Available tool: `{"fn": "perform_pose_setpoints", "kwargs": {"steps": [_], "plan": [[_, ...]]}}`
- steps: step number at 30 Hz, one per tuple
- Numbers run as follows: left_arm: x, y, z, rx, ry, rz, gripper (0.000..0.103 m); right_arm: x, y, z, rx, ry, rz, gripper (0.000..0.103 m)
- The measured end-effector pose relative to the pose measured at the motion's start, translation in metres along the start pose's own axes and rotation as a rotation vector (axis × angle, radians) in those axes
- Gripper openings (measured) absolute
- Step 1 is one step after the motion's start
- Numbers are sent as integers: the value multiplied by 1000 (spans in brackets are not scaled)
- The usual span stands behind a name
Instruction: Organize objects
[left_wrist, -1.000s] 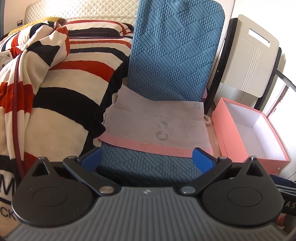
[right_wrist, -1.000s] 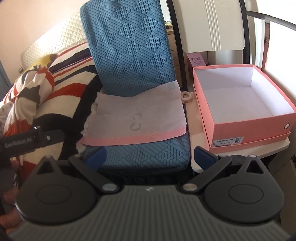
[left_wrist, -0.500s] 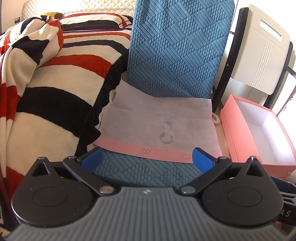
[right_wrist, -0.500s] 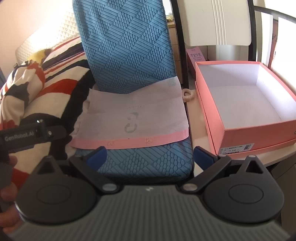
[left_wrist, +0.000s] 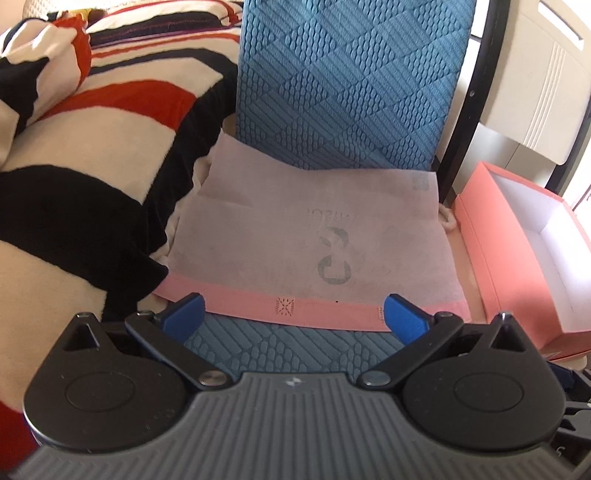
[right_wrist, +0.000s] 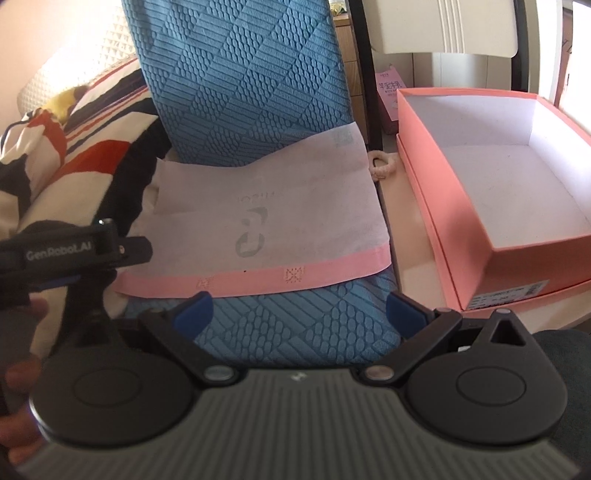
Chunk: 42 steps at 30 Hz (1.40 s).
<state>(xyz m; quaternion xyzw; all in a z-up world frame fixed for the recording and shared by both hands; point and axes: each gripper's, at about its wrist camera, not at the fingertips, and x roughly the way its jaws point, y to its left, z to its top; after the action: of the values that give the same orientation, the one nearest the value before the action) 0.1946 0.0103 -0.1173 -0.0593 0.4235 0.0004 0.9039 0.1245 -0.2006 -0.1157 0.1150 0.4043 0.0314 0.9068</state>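
Bedroom: striped blanket (quilted headboard behind).

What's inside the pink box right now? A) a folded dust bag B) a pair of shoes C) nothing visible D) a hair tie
C: the pink box shows only its bare white interior; the dust bag lies flat on the blue cushion beside it.

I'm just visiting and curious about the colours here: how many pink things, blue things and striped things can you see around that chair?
Pink: 3, the open box, the hair tie, the dust bag with its pink band.
Blue: 1, the chair cushion.
Striped: 1, the blanket.
Total: 5.
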Motion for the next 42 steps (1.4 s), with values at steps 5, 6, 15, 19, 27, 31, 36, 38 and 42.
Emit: {"fn": "perform_pose_setpoints", "kwargs": {"steps": [5, 6, 15, 19, 27, 31, 36, 38, 42], "plan": [[34, 3, 1, -5, 33, 31, 103, 28, -5, 0, 4, 12, -10, 96], [40, 3, 1, -4, 43, 24, 103, 33, -7, 0, 9, 16, -13, 94], [100, 2, 4, 3, 123, -12, 97, 78, -25, -2, 85, 63, -74, 73], [124, -1, 8, 14, 153, -26, 84, 95, -33, -1, 126, 87, -73, 70], [162, -5, 11, 53, 213, -7, 54, 116, -46, 3, 206, 115, -65, 57], [170, -1, 10, 51, 210, 4, 51, 123, -51, 6, 240, 95, -36, 57], [171, 1, 11, 50, 203, 5, 51, 131, -56, 9, 345, 75, 121, 57], [171, 2, 11, 44, 202, 1, 51, 136, -51, 8, 354, 88, 156, 57], [171, 8, 13, 5, 204, -23, 51, 145, -39, 8, 385, 97, 237, 53]]}}
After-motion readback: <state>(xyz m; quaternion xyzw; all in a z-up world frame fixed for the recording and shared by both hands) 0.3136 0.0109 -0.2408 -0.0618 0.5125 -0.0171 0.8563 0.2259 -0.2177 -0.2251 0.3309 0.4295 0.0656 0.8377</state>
